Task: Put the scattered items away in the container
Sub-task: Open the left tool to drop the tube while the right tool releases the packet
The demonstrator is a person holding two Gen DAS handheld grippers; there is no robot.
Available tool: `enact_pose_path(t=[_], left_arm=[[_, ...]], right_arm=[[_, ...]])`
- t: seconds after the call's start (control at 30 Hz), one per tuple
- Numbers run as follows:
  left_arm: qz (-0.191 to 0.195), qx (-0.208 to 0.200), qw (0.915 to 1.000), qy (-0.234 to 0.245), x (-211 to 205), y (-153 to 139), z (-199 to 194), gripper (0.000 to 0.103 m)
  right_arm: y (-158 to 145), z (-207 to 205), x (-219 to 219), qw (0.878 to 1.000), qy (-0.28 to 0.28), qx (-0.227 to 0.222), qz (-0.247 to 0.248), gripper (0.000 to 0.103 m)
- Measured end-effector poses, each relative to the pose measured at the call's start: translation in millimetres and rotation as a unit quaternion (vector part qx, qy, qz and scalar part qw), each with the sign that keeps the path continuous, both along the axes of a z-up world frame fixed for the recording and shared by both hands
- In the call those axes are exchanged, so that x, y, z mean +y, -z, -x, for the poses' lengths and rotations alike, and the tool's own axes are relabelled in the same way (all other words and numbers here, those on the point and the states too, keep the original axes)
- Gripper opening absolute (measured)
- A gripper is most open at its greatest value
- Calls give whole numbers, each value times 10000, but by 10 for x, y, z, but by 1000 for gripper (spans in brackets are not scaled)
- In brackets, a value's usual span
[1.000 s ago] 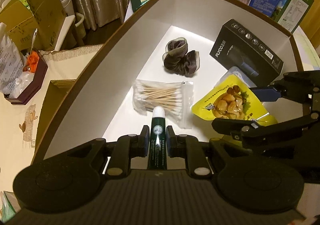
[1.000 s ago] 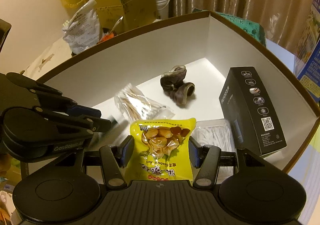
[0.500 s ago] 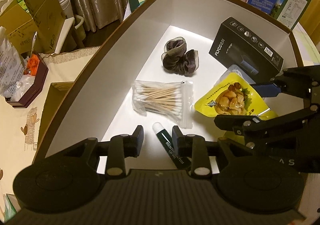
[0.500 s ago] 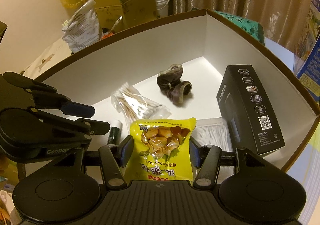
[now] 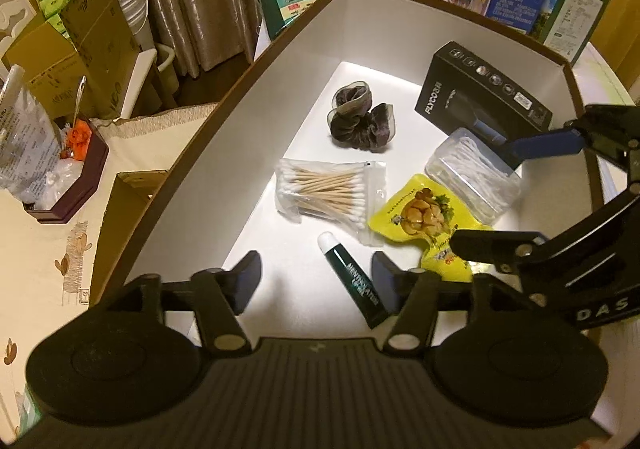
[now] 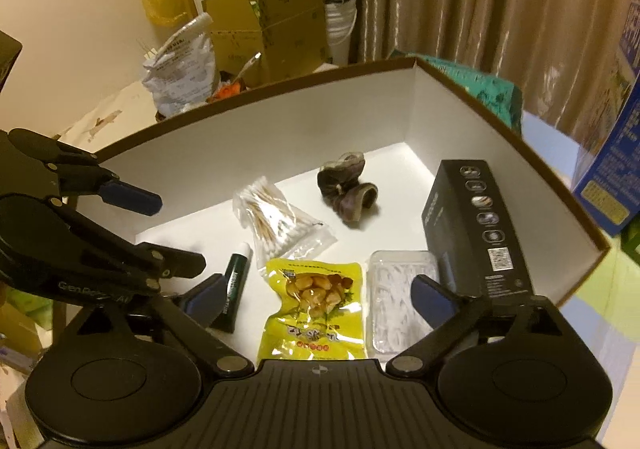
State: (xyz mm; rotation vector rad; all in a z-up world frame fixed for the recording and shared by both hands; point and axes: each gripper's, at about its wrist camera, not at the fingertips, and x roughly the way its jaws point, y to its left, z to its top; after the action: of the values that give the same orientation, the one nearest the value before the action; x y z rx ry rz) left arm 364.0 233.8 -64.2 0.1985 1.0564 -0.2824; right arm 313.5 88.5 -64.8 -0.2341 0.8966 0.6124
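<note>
Both sets of jaws are spreading, and neither grips anything. The left gripper (image 5: 316,277) stands about half apart above the dark green tube with a white cap (image 5: 352,281), which lies loose on the white floor of the brown-rimmed cardboard box (image 5: 248,153). The right gripper (image 6: 316,295) gapes wide over the yellow foil snack pouch (image 6: 314,309), lying flat inside too.

Likely risks: pulling out at a slant, a left pad could catch the tube beside it and roll it; the right jaws sit near the clear plastic floss-pick case (image 6: 394,305) and tall black carton (image 6: 476,229), and might nudge either.
</note>
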Motion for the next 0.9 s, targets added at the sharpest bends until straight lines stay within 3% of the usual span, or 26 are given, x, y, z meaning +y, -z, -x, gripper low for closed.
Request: enact_pose_path(t=[0.33,0.9], left_arm=[[40,-186,9998,28,-20,-213,277,78],[117,-542,9983,-171,-65,-604,953,84]], right_arm=[[-211,276,-112,9999,65,-107,-112,101],[-543,919,-317,9985,112,-337,-426,101]])
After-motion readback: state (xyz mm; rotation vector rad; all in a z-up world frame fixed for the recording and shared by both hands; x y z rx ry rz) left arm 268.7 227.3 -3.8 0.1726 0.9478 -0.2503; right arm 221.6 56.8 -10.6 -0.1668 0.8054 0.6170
